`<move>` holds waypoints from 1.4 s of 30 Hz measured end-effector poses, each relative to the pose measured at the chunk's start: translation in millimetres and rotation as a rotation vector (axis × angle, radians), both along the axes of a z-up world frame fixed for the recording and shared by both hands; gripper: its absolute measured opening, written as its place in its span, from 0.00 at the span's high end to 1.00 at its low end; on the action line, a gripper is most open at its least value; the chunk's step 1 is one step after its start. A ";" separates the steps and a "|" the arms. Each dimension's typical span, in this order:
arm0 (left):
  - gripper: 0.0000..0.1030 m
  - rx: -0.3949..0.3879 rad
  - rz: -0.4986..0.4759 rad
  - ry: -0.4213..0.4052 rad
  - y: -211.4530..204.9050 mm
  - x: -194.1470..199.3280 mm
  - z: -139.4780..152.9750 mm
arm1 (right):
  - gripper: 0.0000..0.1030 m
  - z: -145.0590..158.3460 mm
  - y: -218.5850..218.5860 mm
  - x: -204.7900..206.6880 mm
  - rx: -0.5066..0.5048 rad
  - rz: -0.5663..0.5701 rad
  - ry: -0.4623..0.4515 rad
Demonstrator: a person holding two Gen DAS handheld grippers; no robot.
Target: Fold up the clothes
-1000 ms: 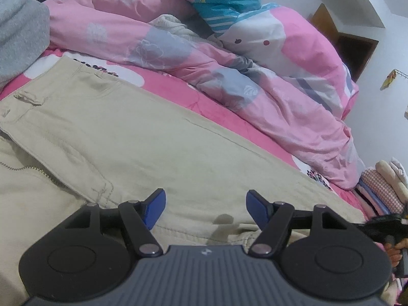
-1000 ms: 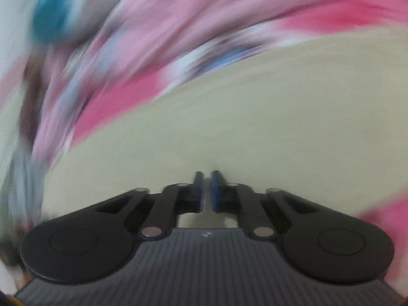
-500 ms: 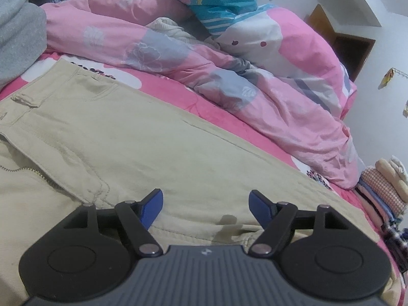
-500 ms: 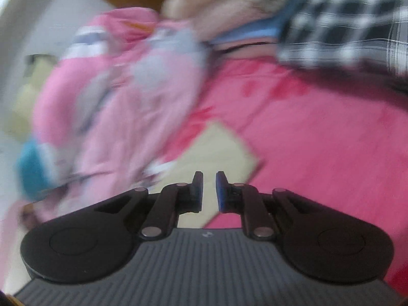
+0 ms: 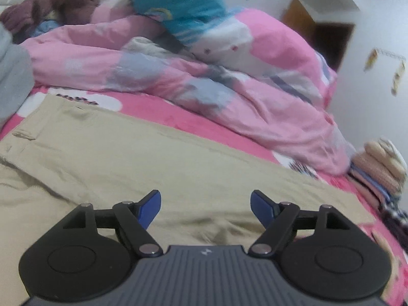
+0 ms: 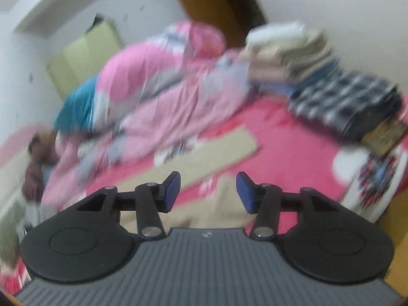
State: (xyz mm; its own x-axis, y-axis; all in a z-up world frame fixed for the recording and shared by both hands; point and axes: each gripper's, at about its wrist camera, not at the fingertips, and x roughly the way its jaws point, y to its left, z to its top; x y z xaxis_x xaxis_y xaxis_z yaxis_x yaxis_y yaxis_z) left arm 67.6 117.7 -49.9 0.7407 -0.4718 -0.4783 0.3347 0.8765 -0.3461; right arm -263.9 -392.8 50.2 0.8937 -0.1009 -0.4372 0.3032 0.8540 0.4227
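Both jaws are opening, empty, above the khaki trousers (image 5: 142,158) lying flat.

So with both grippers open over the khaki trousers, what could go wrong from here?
1. The right gripper, jaws opening with nothing between them, sits over the trouser leg ends in a blurred view; a hasty pinch may catch one layer only.
2. The left gripper, also opening and empty, hovers over a wrinkle in the khaki trousers; folding now could crease it.

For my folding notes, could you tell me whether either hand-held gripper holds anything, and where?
Nothing: the left hand-held gripper and right hand-held gripper are both opening, empty, above the beige trousers.
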 end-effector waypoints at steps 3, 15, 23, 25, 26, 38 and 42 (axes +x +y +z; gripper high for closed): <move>0.19 0.068 -0.023 0.021 -11.5 -27.6 7.9 | 0.53 -43.1 38.4 44.8 -0.044 0.133 0.064; 0.15 0.195 0.120 0.093 1.5 -135.5 -1.4 | 0.54 -104.2 204.6 138.4 -0.488 0.477 0.048; 0.15 0.216 0.160 0.086 15.7 -160.1 -6.2 | 0.54 -122.8 208.8 131.6 -0.401 0.512 0.045; 0.15 0.217 0.175 0.097 19.5 -162.7 -9.4 | 0.53 -130.2 208.8 126.9 -0.410 0.509 0.054; 0.15 0.212 0.188 0.101 23.0 -165.1 -10.1 | 0.53 -132.3 207.7 122.8 -0.409 0.510 0.047; 0.15 0.032 0.519 0.117 120.9 -183.9 -3.7 | 0.52 -118.2 223.5 102.3 -0.476 0.666 -0.039; 0.20 -0.056 0.639 0.140 152.3 -171.2 -10.3 | 0.52 -116.7 256.5 102.7 -0.539 0.779 -0.082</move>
